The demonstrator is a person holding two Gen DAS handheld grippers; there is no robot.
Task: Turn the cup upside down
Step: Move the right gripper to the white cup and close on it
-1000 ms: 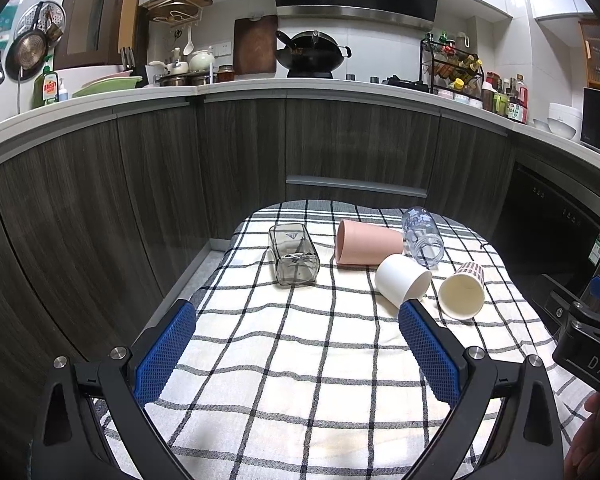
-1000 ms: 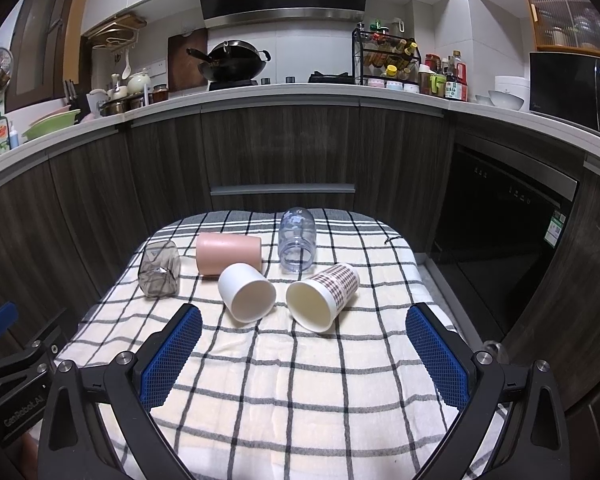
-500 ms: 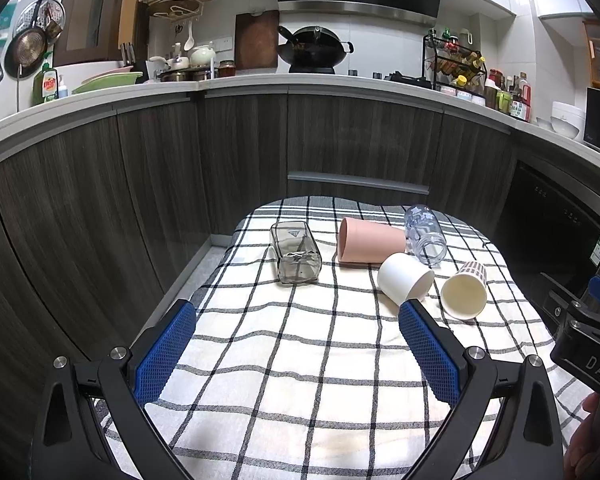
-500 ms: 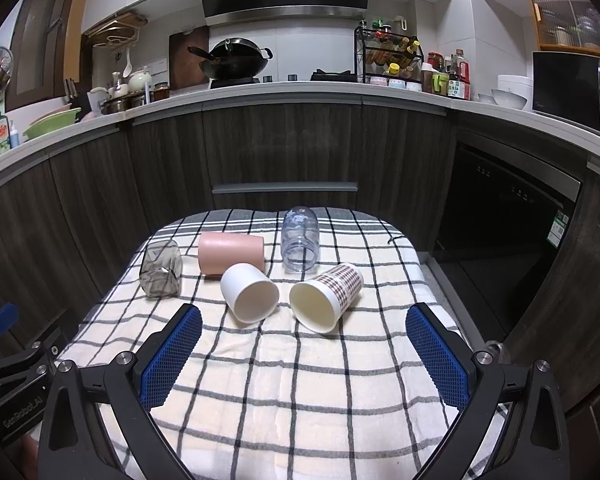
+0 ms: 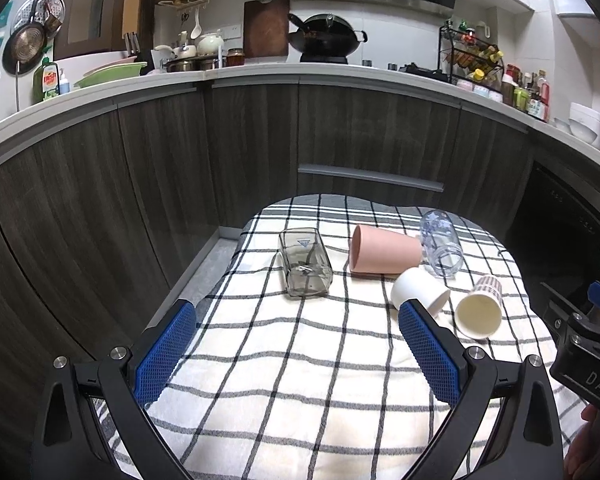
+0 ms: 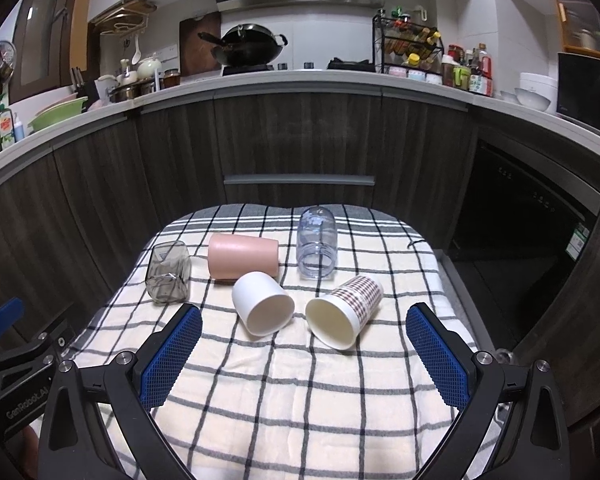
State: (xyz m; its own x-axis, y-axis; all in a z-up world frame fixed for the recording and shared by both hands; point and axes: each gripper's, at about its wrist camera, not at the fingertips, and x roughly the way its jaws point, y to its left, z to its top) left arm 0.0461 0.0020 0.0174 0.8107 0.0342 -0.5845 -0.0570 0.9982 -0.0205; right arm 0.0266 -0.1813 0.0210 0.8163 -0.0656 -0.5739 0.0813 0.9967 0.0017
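Several cups lie on their sides on a checked cloth: a grey square glass, a pink cup, a clear plastic cup, a white cup and a plaid paper cup. My left gripper is open and empty, short of the grey glass. My right gripper is open and empty, just short of the white and paper cups.
The clothed table stands against dark wood kitchen cabinets; a dishwasher front is at the right. The cloth's near half lies between the fingers. The other gripper's body shows at the right edge and at the left edge.
Both grippers have moved slightly forward and a little lower toward the cups. The cups have not moved. Both jaws stay open.
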